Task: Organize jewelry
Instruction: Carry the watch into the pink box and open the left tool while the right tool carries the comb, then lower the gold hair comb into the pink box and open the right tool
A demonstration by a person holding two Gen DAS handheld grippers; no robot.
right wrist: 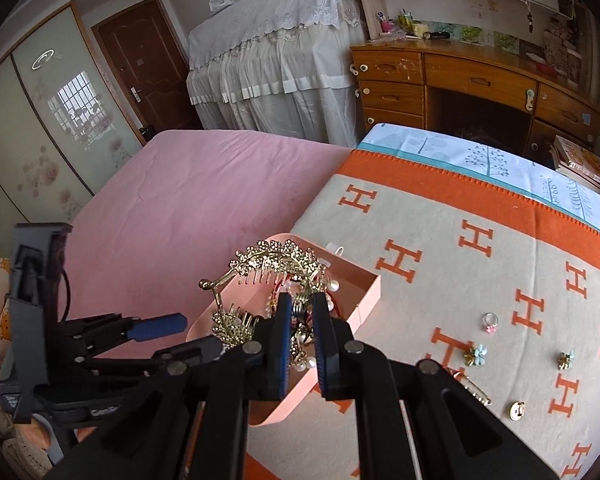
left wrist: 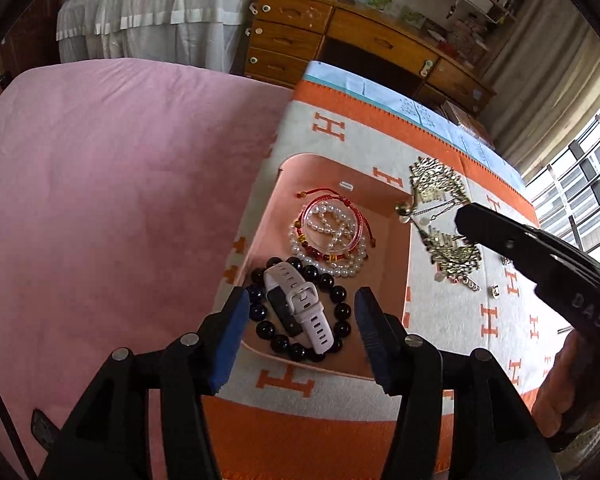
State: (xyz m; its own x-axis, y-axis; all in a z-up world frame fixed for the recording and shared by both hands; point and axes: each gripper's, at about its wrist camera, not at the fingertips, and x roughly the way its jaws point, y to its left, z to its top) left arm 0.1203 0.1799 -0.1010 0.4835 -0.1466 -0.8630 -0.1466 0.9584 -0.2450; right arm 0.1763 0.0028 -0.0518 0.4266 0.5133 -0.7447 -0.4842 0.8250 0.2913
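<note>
- Blanket (right wrist: 440, 216) with orange H pattern covers the bed, pink tray (left wrist: 396, 248) sits on it.
- Left gripper (left wrist: 300, 320) jaws parted, nothing between them, over the tray above white watch (left wrist: 300, 304) and black bead bracelet (left wrist: 340, 304).
- Right gripper (right wrist: 302, 312) clamped on gold hair comb (right wrist: 276, 260), held above the tray.
- Small rings and brooches (right wrist: 476, 354) lie loose on the blanket.

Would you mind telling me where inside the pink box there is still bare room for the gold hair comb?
The pink box is bare along its far end, beyond the red cord bracelet, save a small white clip. Its near half is crowded: pearl strands, black bead bracelet, white watch band. The right gripper holds the gold hair comb above it.
</note>
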